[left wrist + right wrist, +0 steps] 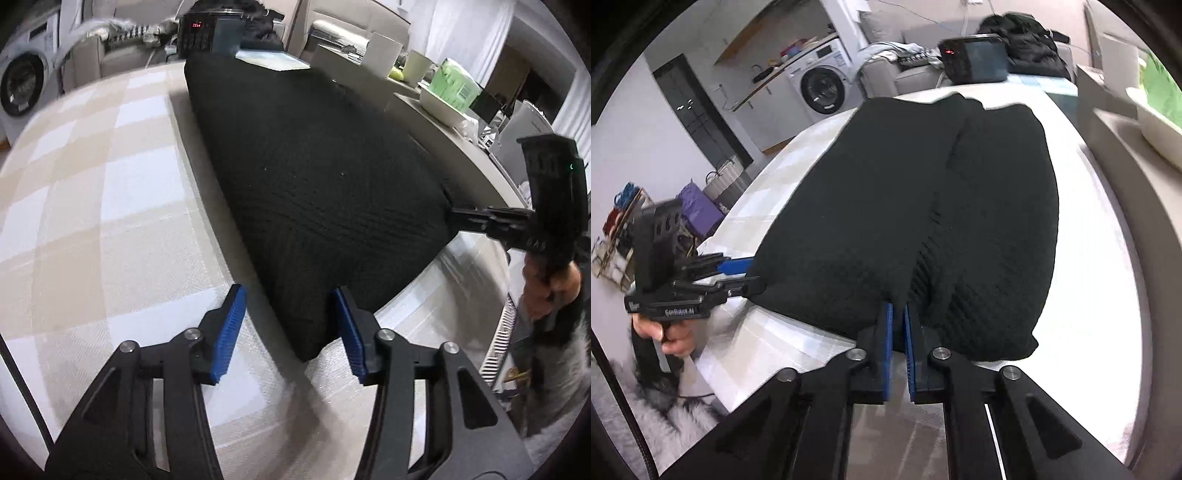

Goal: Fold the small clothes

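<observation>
Left hand-held gripper [290, 325] hangs released, pads straddling the near-left corner of the black garment [314, 177] lying lengthwise on the checked surface [92, 184]. Right hand-held gripper [898, 339] is clenched on its near edge. Mid-fold; next, the left must clamp its corner.

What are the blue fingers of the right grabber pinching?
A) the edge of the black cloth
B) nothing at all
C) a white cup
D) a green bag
A: the right grabber has its blue pads squeezed together on the near edge of the black cloth, which lies on the checked table cover.
</observation>
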The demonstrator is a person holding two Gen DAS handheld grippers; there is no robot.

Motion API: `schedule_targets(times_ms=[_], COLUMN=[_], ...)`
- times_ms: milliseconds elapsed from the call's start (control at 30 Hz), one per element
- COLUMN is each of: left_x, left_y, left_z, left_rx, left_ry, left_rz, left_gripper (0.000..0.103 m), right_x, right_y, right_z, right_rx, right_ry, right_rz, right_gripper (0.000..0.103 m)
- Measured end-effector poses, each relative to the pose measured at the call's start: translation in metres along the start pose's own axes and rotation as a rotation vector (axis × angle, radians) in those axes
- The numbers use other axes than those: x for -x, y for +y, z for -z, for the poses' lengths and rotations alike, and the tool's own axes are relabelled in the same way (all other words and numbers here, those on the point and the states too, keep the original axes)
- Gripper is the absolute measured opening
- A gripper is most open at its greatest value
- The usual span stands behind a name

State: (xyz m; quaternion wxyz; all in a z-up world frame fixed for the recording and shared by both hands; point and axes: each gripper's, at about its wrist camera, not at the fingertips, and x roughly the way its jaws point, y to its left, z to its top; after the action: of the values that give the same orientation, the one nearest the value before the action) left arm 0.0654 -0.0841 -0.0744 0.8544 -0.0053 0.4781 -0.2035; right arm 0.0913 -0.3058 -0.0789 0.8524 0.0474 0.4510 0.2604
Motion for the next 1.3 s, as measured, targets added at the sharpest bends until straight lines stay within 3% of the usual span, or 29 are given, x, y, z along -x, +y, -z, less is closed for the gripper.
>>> schedule_targets(times_ms=[133,200,267,433,667,767,933,967,1000,1033,1133,1300], left_x=[0.016,0.024,0.025,0.009,0.000,-0.001,-0.006,-0.007,-0.009,-0.010,-0.008,0.003], left_y=[0.001,0.002,0.006,0.016,0.025,0.030,0.040,0.041,0.043,0.044,0.044,0.041], left_z=[-0.002,-0.004,-0.008,-0.016,-0.022,-0.024,-0.035,-0.036,-0.038,-0.039,-0.044,-0.054], left_rx=[0.028,0.044,0.069,0.119,0.160,0.170,0.188,0.193,0.199,0.206,0.207,0.199], left_ry=[-0.035,-0.068,-0.082,-0.064,-0.059,-0.060,-0.069,-0.069,-0.067,-0.067,-0.074,-0.105], left_rz=[0.041,0.079,0.105,0.098,0.107,0.105,0.104,0.105,0.107,0.109,0.106,0.120], left_gripper=[0.048,0.048,0.049,0.048,0.048,0.048,0.048,0.048,0.048,0.048,0.048,0.049], right_x=[0.015,0.021,0.024,0.001,-0.042,-0.057,-0.065,-0.067,-0.070,-0.074,-0.066,-0.011], right_y=[0.001,-0.008,-0.019,-0.041,-0.054,-0.061,-0.048,-0.045,-0.043,-0.041,-0.031,-0.016], right_z=[-0.003,-0.004,-0.003,-0.021,-0.062,-0.078,-0.101,-0.103,-0.105,-0.107,-0.108,-0.117], right_rx=[-0.017,-0.070,-0.113,-0.221,-0.287,-0.321,-0.274,-0.260,-0.244,-0.228,-0.176,-0.070], right_ry=[-0.059,-0.088,-0.121,-0.126,-0.106,-0.102,-0.102,-0.101,-0.095,-0.085,-0.131,-0.255], right_rz=[-0.019,-0.024,-0.037,-0.129,-0.115,-0.164,-0.145,-0.125,-0.092,-0.052,-0.025,0.040], right_gripper=[0.025,0.054,0.057,0.057,0.057,0.056,0.041,0.033,0.018,0.014,0.011,0.010])
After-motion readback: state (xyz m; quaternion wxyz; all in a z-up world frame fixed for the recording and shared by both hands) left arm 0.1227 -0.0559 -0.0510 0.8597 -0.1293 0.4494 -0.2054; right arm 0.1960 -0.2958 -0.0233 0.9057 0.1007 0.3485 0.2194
